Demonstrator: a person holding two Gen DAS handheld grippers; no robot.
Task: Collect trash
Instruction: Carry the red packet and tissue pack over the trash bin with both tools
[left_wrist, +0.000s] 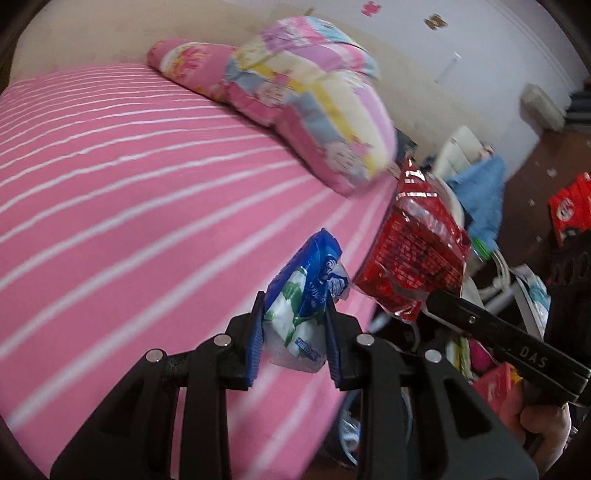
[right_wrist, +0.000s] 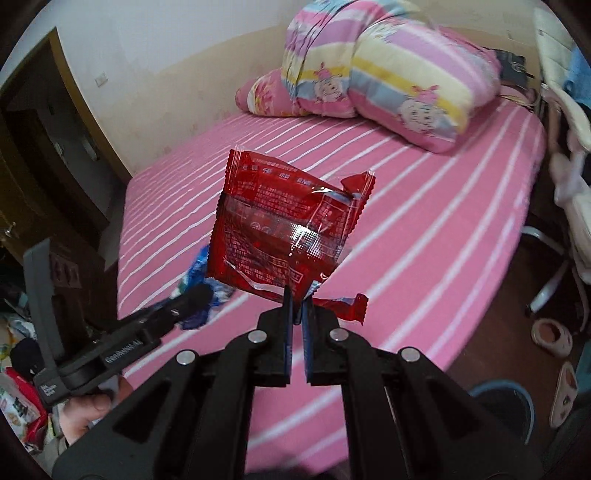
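Left gripper (left_wrist: 295, 325) pinching blue wrapper (left_wrist: 306, 291), right gripper (right_wrist: 297, 306) clamping red packet (right_wrist: 288, 229) over bed's (right_wrist: 424, 221) edge; I carry both binward next.

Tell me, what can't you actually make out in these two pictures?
- Left wrist view: clutter beside the bed, blurred and blocked by the right gripper.
- Right wrist view: blue wrapper, mostly hidden behind the red wrapper and the left gripper.
- Both views: print on the wrappers, too small.
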